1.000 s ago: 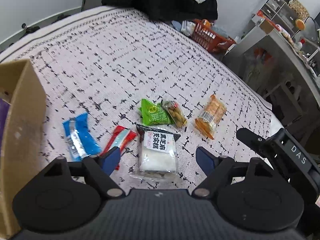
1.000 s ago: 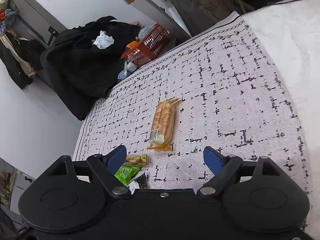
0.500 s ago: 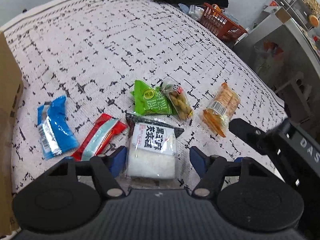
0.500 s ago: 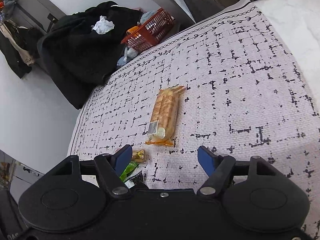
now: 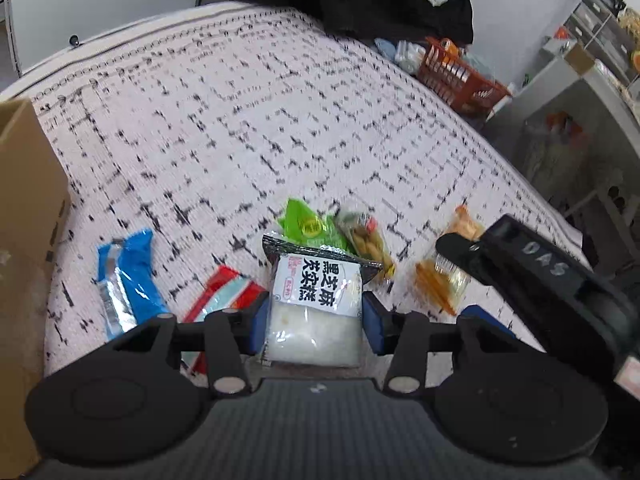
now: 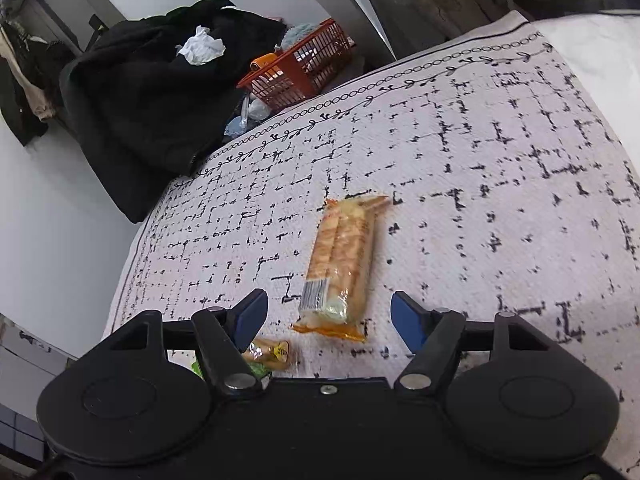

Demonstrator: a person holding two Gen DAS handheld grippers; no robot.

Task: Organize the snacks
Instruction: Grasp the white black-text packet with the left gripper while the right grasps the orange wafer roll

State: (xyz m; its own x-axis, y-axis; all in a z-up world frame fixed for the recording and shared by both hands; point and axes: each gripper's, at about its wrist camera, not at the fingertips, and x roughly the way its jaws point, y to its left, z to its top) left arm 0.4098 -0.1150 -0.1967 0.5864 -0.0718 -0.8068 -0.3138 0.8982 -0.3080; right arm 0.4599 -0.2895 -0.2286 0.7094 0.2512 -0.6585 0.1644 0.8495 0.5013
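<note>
Now the left gripper is closed on the white snack pack on the bed; the right gripper stands wide above the orange cracker pack.

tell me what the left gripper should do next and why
Probably lift the white snack pack and carry it toward the cardboard box. The left gripper has its blue pads against both sides of the pack, which looks gripped but lies low over the bedspread. The right gripper is open over the orange cracker pack.

Even, bright indoor light; motion blur, fisheye-bent edges.
</note>
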